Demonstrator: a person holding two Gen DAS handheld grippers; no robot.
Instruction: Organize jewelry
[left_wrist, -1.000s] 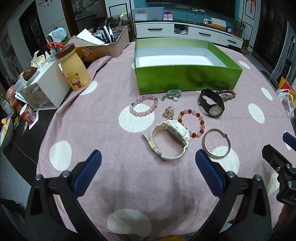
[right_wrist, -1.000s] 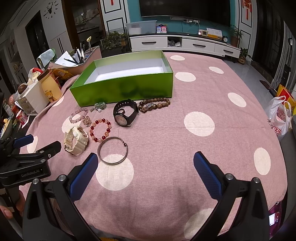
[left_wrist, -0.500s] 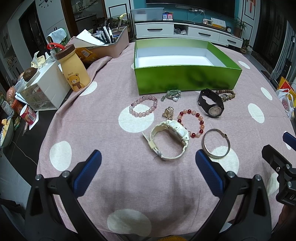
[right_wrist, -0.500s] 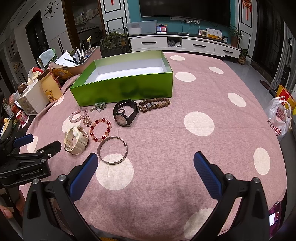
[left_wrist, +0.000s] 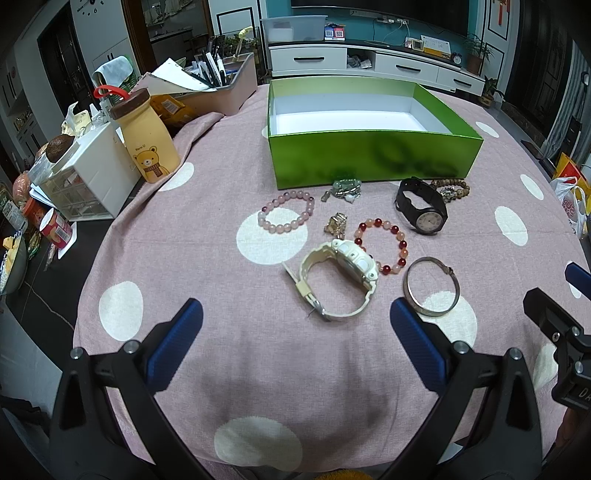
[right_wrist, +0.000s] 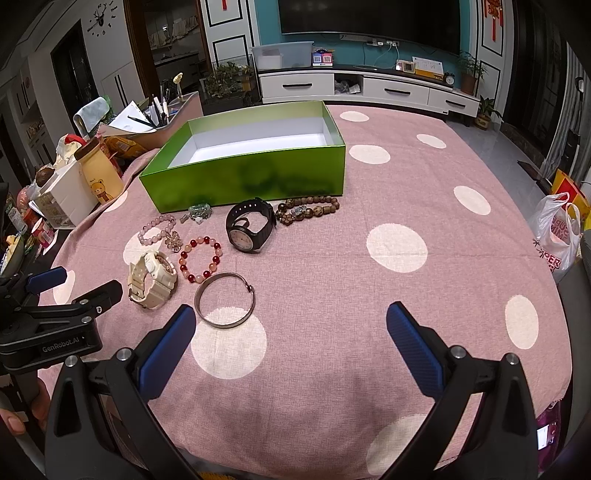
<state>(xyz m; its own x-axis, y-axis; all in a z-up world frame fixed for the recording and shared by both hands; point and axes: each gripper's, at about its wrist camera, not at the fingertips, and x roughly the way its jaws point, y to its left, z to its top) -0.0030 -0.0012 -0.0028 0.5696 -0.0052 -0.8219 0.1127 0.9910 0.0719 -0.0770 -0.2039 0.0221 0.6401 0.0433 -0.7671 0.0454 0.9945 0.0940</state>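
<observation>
The left tongs (left_wrist: 293, 343) are held low over the near edge of the round table (left_wrist: 184, 258) draped in pink cloth with white dots, their blue-padded fingers (left_wrist: 175, 343) spread wide and nothing between them. The right tongs (right_wrist: 290, 345) are held in the same way further right, likewise released and empty, with one blue pad (right_wrist: 168, 352) just beside the plain silver metal bangle (right_wrist: 225, 299). In the right wrist view the left tool is seen from the side at the left edge, and a few fingers of the person's hand (right_wrist: 22, 413) are caught at the lower corner – the rest is cut off.

The jewelry is laid on the cloth in front of the open green cardboard box (left_wrist: 373, 162), whose white interior is seen to be bare. Nearest the tongs lie the cream plastic watch (left_wrist: 338, 280) and the bangle; a red and pale pink bead bracelet (left_wrist: 382, 245) touches the watch. Further back lie a light pink bead bracelet (left_wrist: 286, 216), a black wristwatch (left_wrist: 421, 206) and a brown wooden bead bracelet (left_wrist: 450, 188). Two small pieces – a gold-toned one (left_wrist: 336, 225) and a greenish one (left_wrist: 343, 188) by the box wall – are too small to be made out. The box's glossy front carries blurred dark reflections.
</observation>
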